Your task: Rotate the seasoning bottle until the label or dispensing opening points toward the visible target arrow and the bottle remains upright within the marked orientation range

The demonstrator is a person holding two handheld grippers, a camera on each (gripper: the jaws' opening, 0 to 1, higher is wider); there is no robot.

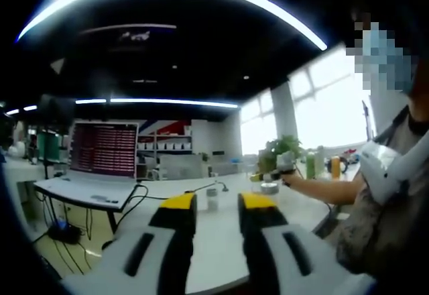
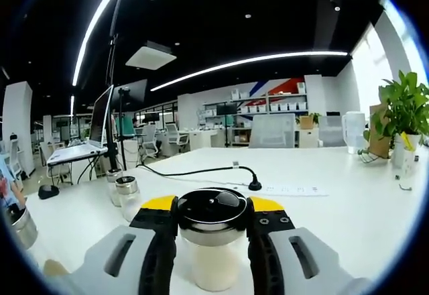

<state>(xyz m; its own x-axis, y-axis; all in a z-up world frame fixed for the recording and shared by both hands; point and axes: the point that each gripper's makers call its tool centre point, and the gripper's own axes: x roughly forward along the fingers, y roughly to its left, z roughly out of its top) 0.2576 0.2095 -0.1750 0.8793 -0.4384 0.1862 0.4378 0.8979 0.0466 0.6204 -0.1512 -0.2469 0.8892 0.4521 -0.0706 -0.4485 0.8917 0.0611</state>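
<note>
My right gripper point(image 2: 213, 222) is shut on the seasoning bottle point(image 2: 213, 258), a clear glass shaker of white powder with a glossy dark lid point(image 2: 213, 206). The bottle stands upright between the yellow-tipped jaws, low over the white table point(image 2: 335, 221). In the left gripper view, my left gripper point(image 1: 218, 204) is open with nothing between its jaws, held above the table's near edge. Beyond it a person's outstretched arm holds the right gripper point(image 1: 276, 173) over a small grey-lidded thing point(image 1: 269, 188).
Two more glass shakers point(image 2: 122, 191) stand at the left, and a metal-lidded jar point(image 2: 20, 228) lies further left. A power strip and black cable point(image 2: 295, 190) cross the table. A potted plant point(image 2: 404, 117) and pitcher point(image 2: 352, 131) are on the right. A small shaker point(image 1: 213, 199) and monitor point(image 1: 104, 149) are on the table.
</note>
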